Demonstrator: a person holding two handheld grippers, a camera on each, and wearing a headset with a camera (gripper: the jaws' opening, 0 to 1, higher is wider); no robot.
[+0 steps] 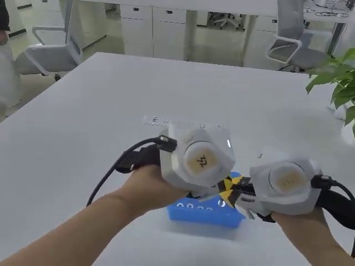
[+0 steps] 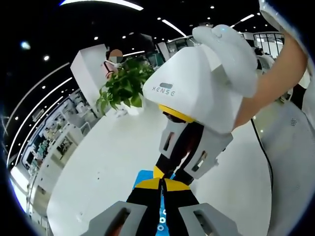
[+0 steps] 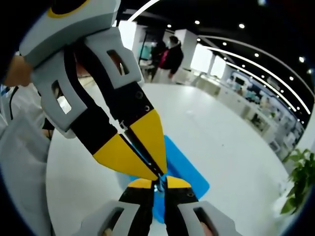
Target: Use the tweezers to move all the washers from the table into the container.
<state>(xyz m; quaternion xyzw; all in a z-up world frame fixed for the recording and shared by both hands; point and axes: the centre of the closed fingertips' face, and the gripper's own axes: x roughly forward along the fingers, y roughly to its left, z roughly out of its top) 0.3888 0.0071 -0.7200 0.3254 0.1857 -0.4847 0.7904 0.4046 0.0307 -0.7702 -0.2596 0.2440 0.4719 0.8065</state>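
Note:
A blue container (image 1: 206, 215) lies on the white table (image 1: 111, 100) just below both grippers, with several washers (image 1: 199, 209) in it. My left gripper (image 1: 221, 188) and right gripper (image 1: 232, 195) meet tip to tip above it. In the right gripper view, thin tweezers (image 3: 142, 153) run between the left gripper's (image 3: 158, 178) shut yellow jaws down to my right gripper (image 3: 158, 187), whose jaws close on their shiny end. In the left gripper view, my left gripper (image 2: 163, 185) is shut, the right gripper (image 2: 166, 173) points down onto it, and washers (image 2: 162, 217) show over the blue container (image 2: 145, 176).
A white strip (image 1: 158, 120) lies on the table beyond the grippers. A potted plant (image 1: 339, 83) stands at the right edge. Office chairs (image 1: 47, 55) stand behind the table. People (image 3: 167, 54) stand far off in the room.

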